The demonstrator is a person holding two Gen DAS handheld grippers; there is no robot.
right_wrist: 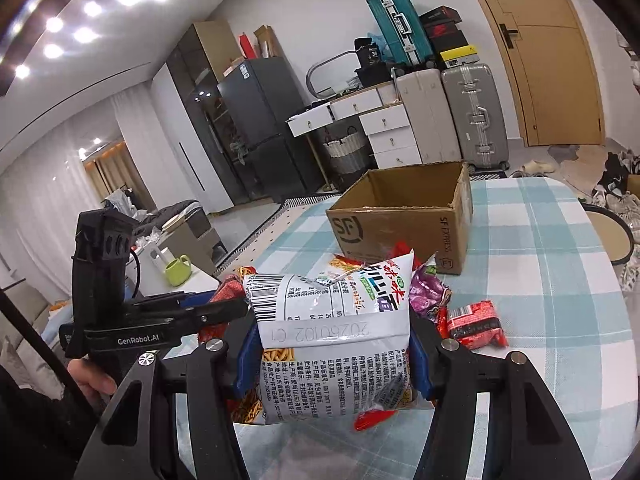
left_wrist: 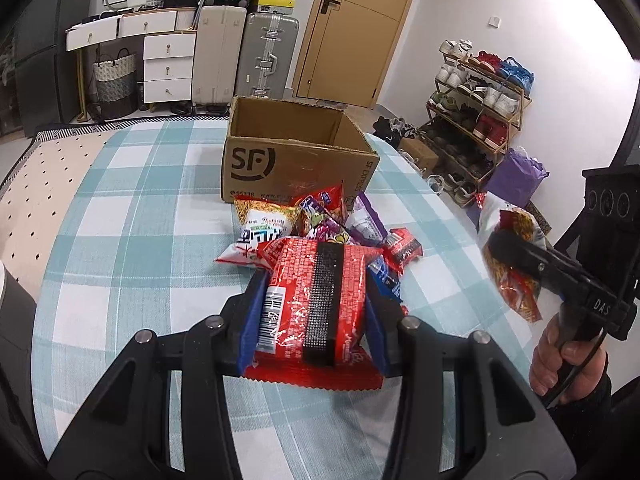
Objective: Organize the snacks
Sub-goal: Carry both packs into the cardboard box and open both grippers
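My left gripper (left_wrist: 316,300) is shut on a red snack packet with a black stripe (left_wrist: 316,300), held just above the table in front of a pile of snack packets (left_wrist: 320,220). My right gripper (right_wrist: 332,344) is shut on a white and orange noodle-snack bag (right_wrist: 332,344), lifted over the table; that bag also shows at the right of the left wrist view (left_wrist: 512,256). An open cardboard SF box (left_wrist: 296,152) stands behind the pile; the right wrist view (right_wrist: 404,220) shows it too. The left gripper also appears in the right wrist view (right_wrist: 224,308).
The round table has a blue and white checked cloth (left_wrist: 132,216). A small red packet (right_wrist: 474,322) lies apart to the right of the pile. Suitcases (left_wrist: 244,52), a drawer unit, a door and a shoe rack (left_wrist: 476,112) stand beyond the table.
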